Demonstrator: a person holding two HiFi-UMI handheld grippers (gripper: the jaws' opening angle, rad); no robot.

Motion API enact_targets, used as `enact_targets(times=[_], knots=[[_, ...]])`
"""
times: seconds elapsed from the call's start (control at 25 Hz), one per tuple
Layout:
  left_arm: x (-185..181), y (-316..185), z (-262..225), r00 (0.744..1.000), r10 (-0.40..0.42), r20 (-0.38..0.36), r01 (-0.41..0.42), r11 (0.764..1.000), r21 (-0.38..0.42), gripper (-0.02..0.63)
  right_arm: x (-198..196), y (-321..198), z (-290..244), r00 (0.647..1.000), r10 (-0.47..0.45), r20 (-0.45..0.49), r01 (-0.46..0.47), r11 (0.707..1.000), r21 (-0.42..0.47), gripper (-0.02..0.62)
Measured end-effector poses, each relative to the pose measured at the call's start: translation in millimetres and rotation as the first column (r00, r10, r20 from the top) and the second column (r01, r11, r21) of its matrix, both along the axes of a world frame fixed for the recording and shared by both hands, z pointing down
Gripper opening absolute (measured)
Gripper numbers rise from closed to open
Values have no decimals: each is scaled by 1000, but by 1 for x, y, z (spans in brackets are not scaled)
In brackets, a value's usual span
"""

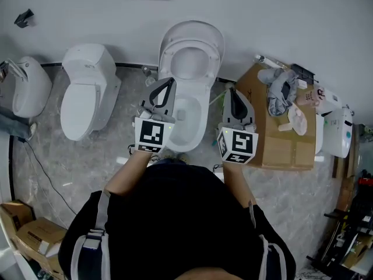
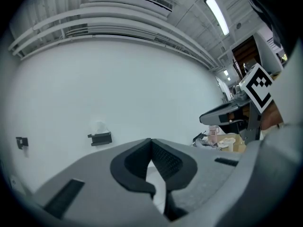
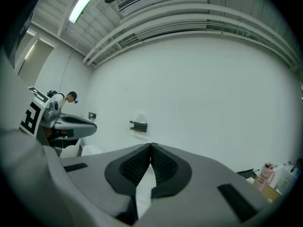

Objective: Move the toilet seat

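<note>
Toilet seat (image 1: 191, 44) stands raised, apparently leaning on wall, above open bowl (image 1: 185, 126). Left tool (image 1: 169, 84) and right tool (image 1: 232, 93): 2 jaw pairs together, empty. Both flank bowl, clear of seat, so lift likely done.

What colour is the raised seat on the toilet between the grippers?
Plain white. The toilet seat shows best in the head view.

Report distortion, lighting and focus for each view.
Head view: even soft light, sharp, edges bowed, toilet clear. Left gripper view: fisheye, black corners, ceiling light strip glares, left claw slightly soft. Right gripper view: same fisheye, wall evenly lit, right claw slightly soft.
</note>
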State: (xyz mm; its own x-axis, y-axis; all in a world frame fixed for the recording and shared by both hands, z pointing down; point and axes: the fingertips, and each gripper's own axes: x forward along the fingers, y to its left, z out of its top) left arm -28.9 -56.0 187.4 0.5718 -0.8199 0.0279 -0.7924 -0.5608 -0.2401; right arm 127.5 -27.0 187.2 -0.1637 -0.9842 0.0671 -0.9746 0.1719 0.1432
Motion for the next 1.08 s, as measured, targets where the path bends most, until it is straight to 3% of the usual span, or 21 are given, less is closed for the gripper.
enact_targets(times=[0.28, 1.08], knots=[[4, 20, 27, 1000, 17, -5, -17, 999, -39, 6, -29, 13, 24, 998, -63, 12, 63, 998, -29, 23], [7, 28, 16, 998, 52, -27, -52, 999, -13, 6, -37, 20, 17, 997, -78, 24, 78, 997, -2, 23]])
